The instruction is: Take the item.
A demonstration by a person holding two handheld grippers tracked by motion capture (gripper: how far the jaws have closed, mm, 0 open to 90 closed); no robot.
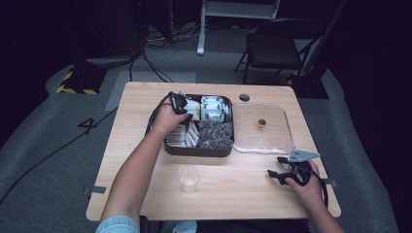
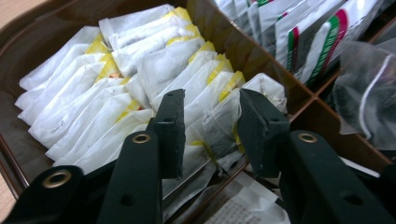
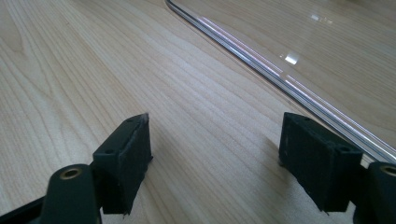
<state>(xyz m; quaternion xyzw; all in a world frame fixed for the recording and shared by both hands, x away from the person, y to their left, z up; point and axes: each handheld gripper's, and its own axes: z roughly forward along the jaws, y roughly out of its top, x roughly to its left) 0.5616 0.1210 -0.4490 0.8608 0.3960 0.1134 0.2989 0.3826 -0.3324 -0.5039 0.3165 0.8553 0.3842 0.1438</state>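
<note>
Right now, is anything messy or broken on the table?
Nothing looks spilled or broken. The tea bags stand in tidy rows in the brown box, the plastic cup is upright, and the clear tray lies flat beside the box.

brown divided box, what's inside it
The brown divided box holds white-and-yellow tea sachets, red-and-green striped white packets and clear mesh bags. The left gripper straddles one sachet; lower layers are covered.
</note>
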